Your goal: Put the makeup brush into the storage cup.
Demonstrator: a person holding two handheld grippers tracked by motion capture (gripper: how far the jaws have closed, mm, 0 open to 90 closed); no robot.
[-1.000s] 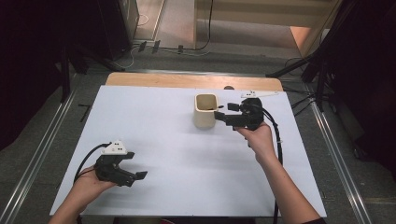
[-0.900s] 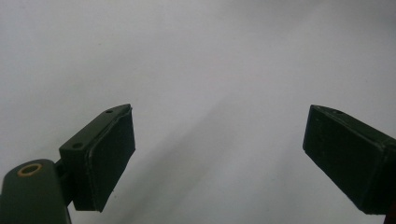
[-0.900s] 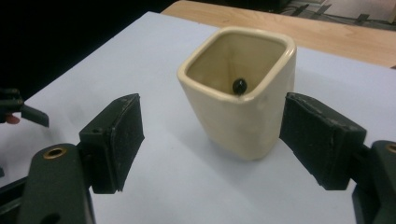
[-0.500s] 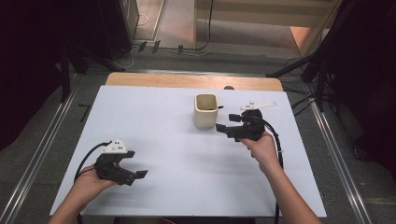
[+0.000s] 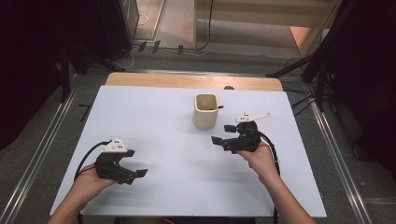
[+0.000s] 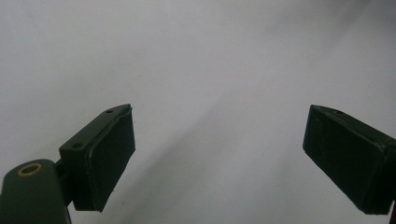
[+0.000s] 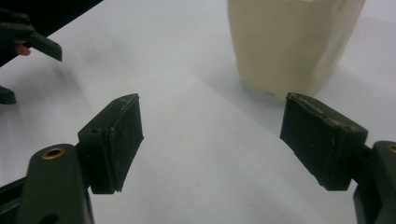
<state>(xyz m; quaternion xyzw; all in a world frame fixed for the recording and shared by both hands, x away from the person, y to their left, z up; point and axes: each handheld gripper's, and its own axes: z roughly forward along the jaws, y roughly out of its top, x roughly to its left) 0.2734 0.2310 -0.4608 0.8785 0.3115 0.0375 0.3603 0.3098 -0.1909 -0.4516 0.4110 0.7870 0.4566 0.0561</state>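
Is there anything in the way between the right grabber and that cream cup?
No, nothing visible stands between them. The right gripper is open, just short of the cream cup, with bare white table in the gap.

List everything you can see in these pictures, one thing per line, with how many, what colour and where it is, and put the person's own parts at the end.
cup: one, cream, upright on the far middle of the sheet, something small and dark at its rim, too small to tell what
sheet: one, white, covering most of the table
table: one, wood-coloured, its far edge bare beyond the sheet
rails: two, metal, on the floor along both sides of the table
stands: several, black, on the floor to the far right and far left
left gripper: one, black with a grey plate, near left of the sheet, jaws open
right gripper: one, black with a grey plate, just right of the cup and apart from it, jaws open
hands: two, one on each gripper, forearms coming in from the bottom
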